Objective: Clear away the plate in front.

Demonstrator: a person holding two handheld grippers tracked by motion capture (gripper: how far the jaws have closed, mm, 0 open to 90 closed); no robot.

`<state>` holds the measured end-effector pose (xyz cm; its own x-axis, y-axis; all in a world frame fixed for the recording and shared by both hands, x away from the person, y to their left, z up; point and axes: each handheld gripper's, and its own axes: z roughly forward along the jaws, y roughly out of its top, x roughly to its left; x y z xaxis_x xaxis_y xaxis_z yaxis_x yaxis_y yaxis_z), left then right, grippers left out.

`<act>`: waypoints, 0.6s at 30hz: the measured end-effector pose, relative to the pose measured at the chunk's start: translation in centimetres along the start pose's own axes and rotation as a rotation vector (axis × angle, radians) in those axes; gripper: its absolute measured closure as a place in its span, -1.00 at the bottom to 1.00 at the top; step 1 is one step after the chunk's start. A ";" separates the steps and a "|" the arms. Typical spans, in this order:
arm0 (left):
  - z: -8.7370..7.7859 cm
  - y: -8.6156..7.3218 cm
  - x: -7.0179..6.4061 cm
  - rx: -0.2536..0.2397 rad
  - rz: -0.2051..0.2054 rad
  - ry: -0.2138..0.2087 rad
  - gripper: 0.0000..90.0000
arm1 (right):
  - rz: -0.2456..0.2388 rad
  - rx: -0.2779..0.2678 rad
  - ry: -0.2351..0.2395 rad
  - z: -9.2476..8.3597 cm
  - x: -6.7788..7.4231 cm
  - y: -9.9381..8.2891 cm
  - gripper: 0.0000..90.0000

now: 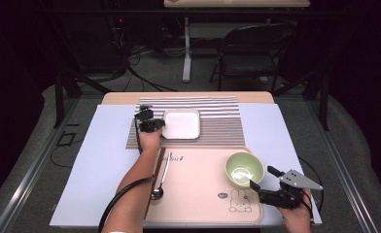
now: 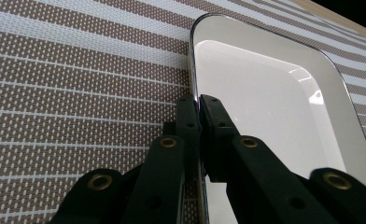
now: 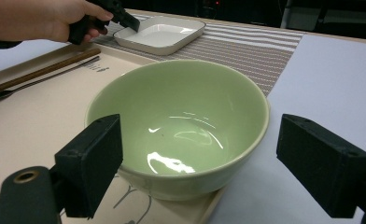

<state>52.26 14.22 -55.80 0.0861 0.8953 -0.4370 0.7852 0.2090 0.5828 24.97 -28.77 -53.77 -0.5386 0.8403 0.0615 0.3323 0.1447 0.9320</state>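
the square dish (image 1: 181, 124) sits on the striped mat (image 1: 217, 127), behind the tray (image 1: 198, 194); on the tray, bowl (image 1: 244, 168) right, spoon (image 1: 160, 180) left

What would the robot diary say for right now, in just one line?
left gripper: jaws shut on rim of white dish | right gripper: jaws open, either side of green bowl | spoon: on tray
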 end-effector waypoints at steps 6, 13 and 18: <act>-0.1 0.0 -0.1 -0.004 -0.022 0.007 0.96 | 0.000 0.000 0.002 0.0 0.0 0.0 -0.69; -0.4 0.0 -0.2 -0.034 -0.052 0.013 0.97 | -0.001 0.000 0.001 0.0 0.0 0.0 -0.69; -0.9 0.1 -0.4 -0.043 -0.075 -0.006 0.97 | 0.001 -0.002 0.001 0.0 0.0 0.0 -0.69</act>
<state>51.79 14.27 -54.94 0.0317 0.8743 -0.4844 0.7623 0.2923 0.5774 25.00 -28.80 -53.77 -0.5391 0.8399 0.0627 0.3313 0.1430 0.9326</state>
